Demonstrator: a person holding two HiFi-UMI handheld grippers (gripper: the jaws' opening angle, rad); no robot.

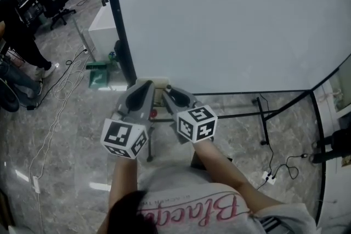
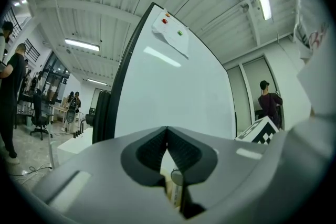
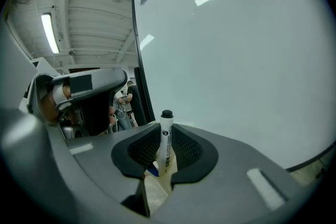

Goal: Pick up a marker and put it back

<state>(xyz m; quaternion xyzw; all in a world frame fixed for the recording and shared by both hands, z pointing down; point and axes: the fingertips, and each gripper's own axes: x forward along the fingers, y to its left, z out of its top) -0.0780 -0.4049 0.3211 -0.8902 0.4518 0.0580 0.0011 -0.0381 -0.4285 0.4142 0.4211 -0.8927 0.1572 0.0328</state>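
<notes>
right gripper view: fingers (image 3: 190, 150) narrowly apart, pinching marker (image 3: 166, 135).

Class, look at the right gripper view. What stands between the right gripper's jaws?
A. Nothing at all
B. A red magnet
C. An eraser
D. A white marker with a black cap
D: in the right gripper view the marker stands upright between the jaws of the right gripper, its black cap on top, with the whiteboard behind it.
</notes>
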